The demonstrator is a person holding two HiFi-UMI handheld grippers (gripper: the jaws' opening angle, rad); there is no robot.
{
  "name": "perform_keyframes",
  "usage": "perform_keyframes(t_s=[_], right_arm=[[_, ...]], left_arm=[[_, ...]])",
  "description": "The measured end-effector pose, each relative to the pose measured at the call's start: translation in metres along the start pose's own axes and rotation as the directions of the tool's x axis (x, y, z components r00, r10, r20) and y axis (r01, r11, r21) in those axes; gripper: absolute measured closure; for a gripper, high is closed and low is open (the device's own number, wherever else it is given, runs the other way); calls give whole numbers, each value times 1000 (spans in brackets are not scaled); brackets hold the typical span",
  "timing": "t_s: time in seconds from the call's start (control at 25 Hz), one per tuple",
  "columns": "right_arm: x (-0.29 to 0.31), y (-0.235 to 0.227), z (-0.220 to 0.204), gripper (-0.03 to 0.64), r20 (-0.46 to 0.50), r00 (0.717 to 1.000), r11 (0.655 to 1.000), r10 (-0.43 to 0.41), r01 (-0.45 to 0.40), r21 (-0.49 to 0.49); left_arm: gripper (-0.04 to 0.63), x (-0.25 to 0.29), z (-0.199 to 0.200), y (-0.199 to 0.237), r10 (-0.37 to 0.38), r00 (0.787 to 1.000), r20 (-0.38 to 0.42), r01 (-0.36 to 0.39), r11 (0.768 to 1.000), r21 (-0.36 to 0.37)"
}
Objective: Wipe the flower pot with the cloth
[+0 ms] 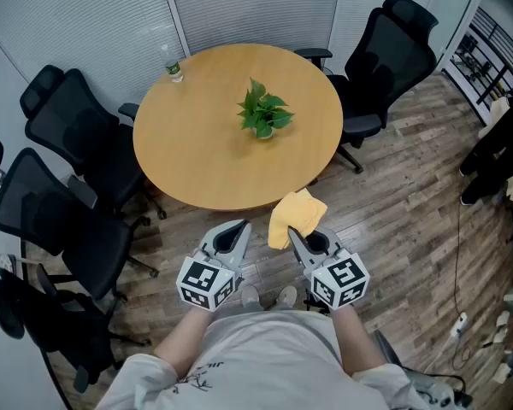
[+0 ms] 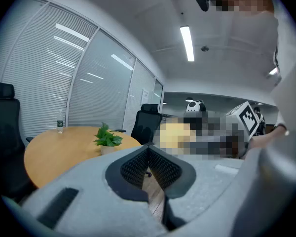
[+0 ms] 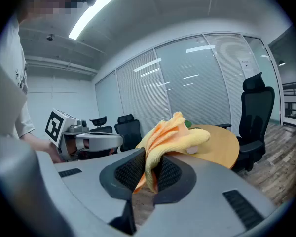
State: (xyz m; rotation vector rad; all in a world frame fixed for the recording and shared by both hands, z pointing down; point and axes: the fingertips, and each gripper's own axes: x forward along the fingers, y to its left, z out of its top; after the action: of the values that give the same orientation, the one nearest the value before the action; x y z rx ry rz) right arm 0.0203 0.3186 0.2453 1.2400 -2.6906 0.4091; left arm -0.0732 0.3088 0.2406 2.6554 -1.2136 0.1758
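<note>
Left gripper (image 1: 236, 231) is shut on nothing, so I'd guess the light, pale little flower pot (image 1: 263, 133), sitting mid-way on the smooth round wooden table (image 1: 197, 156) well apart from both grippers, could tip if wiped unbraced. Right gripper (image 1: 301, 237) pinches the soft, floppy yellow cloth (image 1: 296, 214) by 1 bunched fold, which might slip.

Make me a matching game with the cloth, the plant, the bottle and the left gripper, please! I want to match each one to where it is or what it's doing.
Things:
1. cloth
2. plant
3. bottle
4. left gripper

Places and states:
a. near the far edge of the table
b. shut, with nothing in it
c. pinched in the right gripper
d. around the middle of the table

Pairs: 1-c, 2-d, 3-a, 4-b.
</note>
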Motion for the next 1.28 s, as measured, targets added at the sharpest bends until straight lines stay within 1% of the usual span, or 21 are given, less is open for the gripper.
perform_keyframes(t_s=[0.48,0.64,0.8,0.96,1.16,1.28], right_arm=[[-4,1,-3,572,-5,1000,1000,-15,15,-1],[-5,1,0,571,23,1000,999,-11,10,39],[-3,5,0,571,20,1000,999,-22,22,24],[-4,5,-1,571,23,999,998,-46,45,39],[-2,8,-1,571,35,996,995,-77,74,60],[5,16,0,571,35,996,995,-83,81,60]], left_arm=[[586,-6,0,-1,-9,1000,-3,9,1000,6],[586,-8,-1,0,-5,1000,-3,5,1000,0],[586,-10,-3,2,-14,1000,-5,14,1000,-4],[586,-12,-2,2,-35,999,4,35,999,-2],[586,-22,1,17,-28,1000,13,28,1000,-3],[586,-26,-2,27,-28,1000,3,28,1000,-10]])
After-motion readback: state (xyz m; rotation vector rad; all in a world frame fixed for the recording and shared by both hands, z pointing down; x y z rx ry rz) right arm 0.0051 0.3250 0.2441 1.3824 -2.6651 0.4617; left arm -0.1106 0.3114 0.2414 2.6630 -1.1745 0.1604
